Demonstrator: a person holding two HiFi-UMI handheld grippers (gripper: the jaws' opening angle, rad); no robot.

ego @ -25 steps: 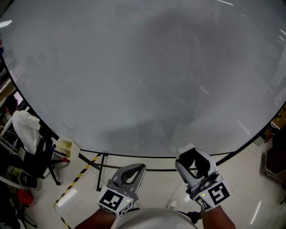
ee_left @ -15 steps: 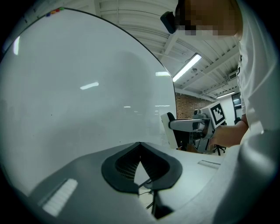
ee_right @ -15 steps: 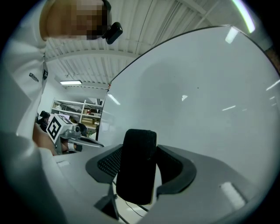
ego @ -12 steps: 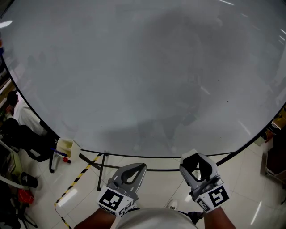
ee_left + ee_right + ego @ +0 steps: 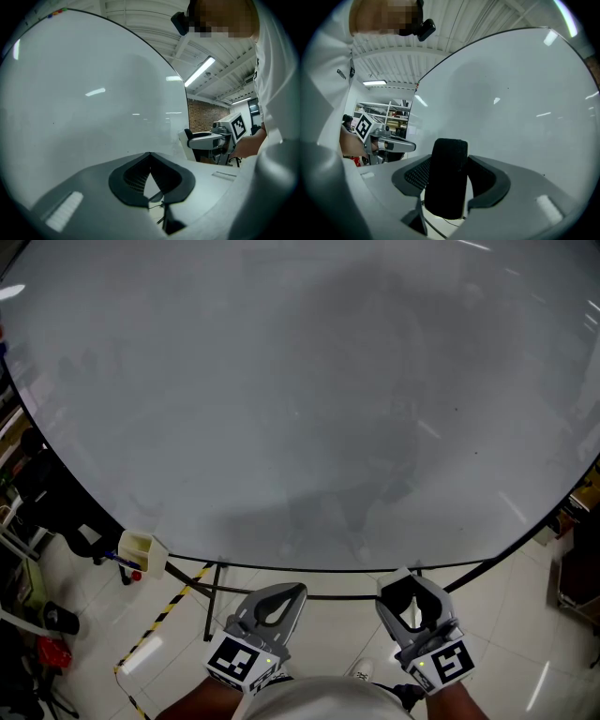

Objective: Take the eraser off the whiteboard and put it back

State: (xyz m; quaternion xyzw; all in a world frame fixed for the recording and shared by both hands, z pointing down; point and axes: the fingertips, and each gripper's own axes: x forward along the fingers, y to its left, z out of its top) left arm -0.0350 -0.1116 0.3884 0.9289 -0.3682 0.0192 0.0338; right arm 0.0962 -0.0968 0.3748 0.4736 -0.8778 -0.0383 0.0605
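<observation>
The whiteboard point(image 5: 300, 409) fills most of the head view and looks wiped clean. A black felt eraser point(image 5: 447, 176) stands upright between the jaws of my right gripper point(image 5: 449, 187), which is shut on it and held off the board. In the head view the right gripper point(image 5: 410, 579) is at the bottom, below the board's lower edge, and the eraser point(image 5: 411, 604) shows as a dark block inside it. My left gripper point(image 5: 292, 591) hangs beside it, shut and empty; its tips meet in the left gripper view point(image 5: 150, 154).
The board's black stand legs point(image 5: 214, 587) run under its lower edge. A small yellow bin point(image 5: 138, 549) hangs at the board's lower left. Yellow-black tape point(image 5: 159, 615) crosses the white floor. A black chair point(image 5: 52, 512) and clutter stand at the left edge.
My right gripper has drawn back and down a little with the eraser. A white-clad figure at the left edge has moved out of view. The left gripper has stayed put.
</observation>
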